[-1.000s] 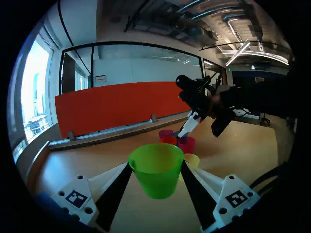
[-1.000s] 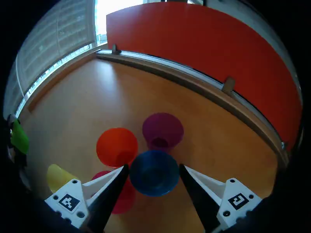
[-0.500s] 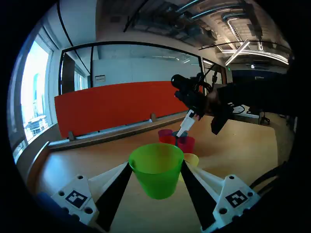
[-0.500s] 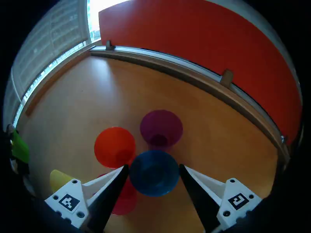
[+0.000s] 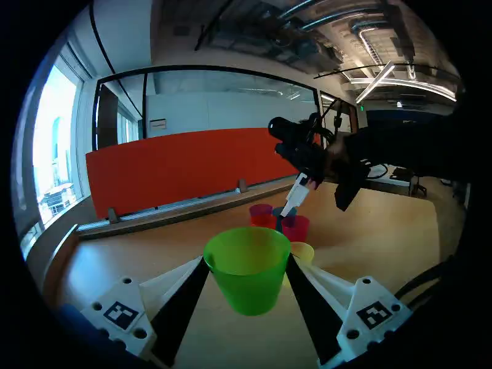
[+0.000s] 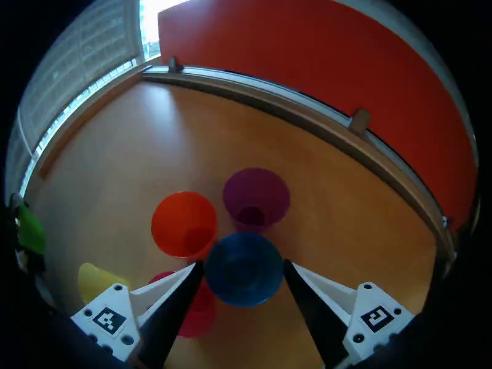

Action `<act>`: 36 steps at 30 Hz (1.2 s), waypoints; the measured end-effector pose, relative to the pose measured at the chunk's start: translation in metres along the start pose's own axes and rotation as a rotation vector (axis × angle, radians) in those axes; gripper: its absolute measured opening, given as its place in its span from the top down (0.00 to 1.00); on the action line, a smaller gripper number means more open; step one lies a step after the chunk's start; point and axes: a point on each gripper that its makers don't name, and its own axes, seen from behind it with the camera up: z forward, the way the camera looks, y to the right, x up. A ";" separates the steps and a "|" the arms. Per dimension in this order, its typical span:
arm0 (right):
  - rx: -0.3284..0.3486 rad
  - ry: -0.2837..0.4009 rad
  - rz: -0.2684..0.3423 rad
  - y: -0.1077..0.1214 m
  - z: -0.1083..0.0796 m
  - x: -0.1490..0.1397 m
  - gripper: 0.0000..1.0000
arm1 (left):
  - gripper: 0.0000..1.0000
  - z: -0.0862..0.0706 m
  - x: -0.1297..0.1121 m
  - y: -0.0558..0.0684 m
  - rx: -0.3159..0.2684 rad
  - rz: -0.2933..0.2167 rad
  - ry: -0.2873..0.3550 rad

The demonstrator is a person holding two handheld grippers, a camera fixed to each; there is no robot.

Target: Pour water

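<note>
- Left hand-held gripper (image 5: 246, 259): both fingers pressed against opposite sides of a green cup (image 5: 247, 277), pinching it upright with the mouth level, over the wooden desk (image 5: 381, 240).
- Right hand-held gripper (image 6: 242, 264): both fingers closed on the sides of a blue cup (image 6: 244, 269), viewed from above in the right gripper view, open mouth toward the camera.
- Contents of the green cup and the blue cup: not discernible, water level impossible to tell.
- Beyond the blue cup in the right gripper view: an orange cup (image 6: 184, 224) to the left and a purple cup (image 6: 256, 197) straight ahead, just beside each other, both upright on the desk.
- Pink cup (image 6: 200, 307): partly hidden behind the blue cup and the nearer finger, below the orange cup in that view.
- Yellow cup (image 6: 95, 281): farther left, near the marker plate of the finger.
- Green cup again at the far left edge of the right gripper view, well apart from the cluster of cups.
- In the left gripper view, farther off: the right hand-held gripper held by a hand (image 5: 335, 163) in a dark sleeve (image 5: 406, 144), fingers angled down over the cluster.
- Background: orange partition (image 5: 184, 166) along the far edge of the desk, windows (image 5: 52, 154) at the left.
</note>
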 end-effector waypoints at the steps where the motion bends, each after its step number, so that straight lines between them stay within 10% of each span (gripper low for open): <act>1: -0.001 -0.001 0.000 0.000 0.000 0.000 0.00 | 0.13 0.000 0.000 0.000 -0.001 0.000 0.000; 36: 0.023 0.084 0.036 -0.003 0.019 -0.014 0.05 | 0.13 -0.003 -0.001 -0.002 0.005 -0.003 0.004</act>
